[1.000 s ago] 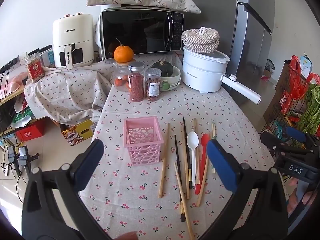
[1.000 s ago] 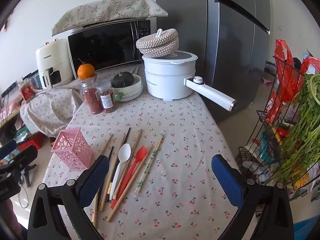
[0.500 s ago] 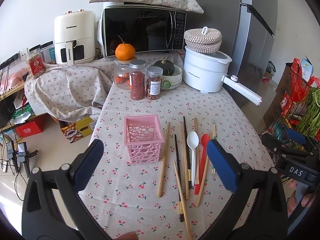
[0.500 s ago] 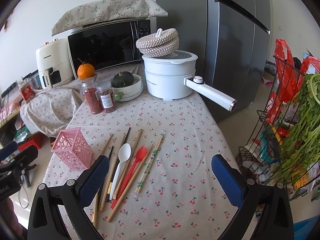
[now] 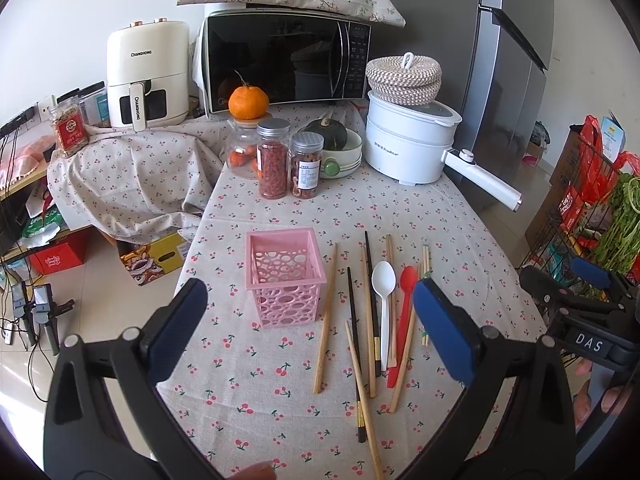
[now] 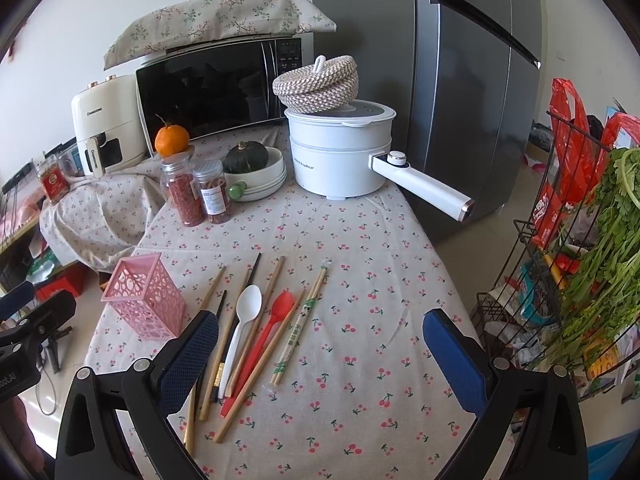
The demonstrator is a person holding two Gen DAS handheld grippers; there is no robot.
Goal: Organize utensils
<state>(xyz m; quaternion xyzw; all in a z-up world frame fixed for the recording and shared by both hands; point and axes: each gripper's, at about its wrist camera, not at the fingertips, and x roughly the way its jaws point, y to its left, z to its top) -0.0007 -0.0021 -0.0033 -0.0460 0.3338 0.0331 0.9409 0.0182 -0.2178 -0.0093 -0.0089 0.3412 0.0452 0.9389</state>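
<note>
A pink perforated basket (image 5: 285, 276) (image 6: 146, 295) stands upright and empty on the cherry-print tablecloth. Right of it lie a white spoon (image 5: 383, 304) (image 6: 243, 328), a red spoon (image 5: 404, 316) (image 6: 266, 340), several wooden and black chopsticks (image 5: 326, 320) (image 6: 256, 320), and a paper-wrapped pair (image 6: 301, 326). My left gripper (image 5: 310, 332) hovers open above the near table edge, its jaws spanning the basket and the spoons. My right gripper (image 6: 320, 354) is open too, over the near right part of the table, beside the utensils. Neither holds anything.
At the back stand two spice jars (image 5: 288, 160), a bowl with a dark squash (image 5: 336, 140), a white electric pot (image 5: 408, 144) whose handle sticks out right, a microwave (image 5: 280, 64) and an air fryer (image 5: 148, 76). A wire rack with greens (image 6: 592, 240) stands right of the table.
The left wrist view has drifted slightly, so the table contents sit a little lower and nearer. The right gripper has barely moved. Both stay open.
</note>
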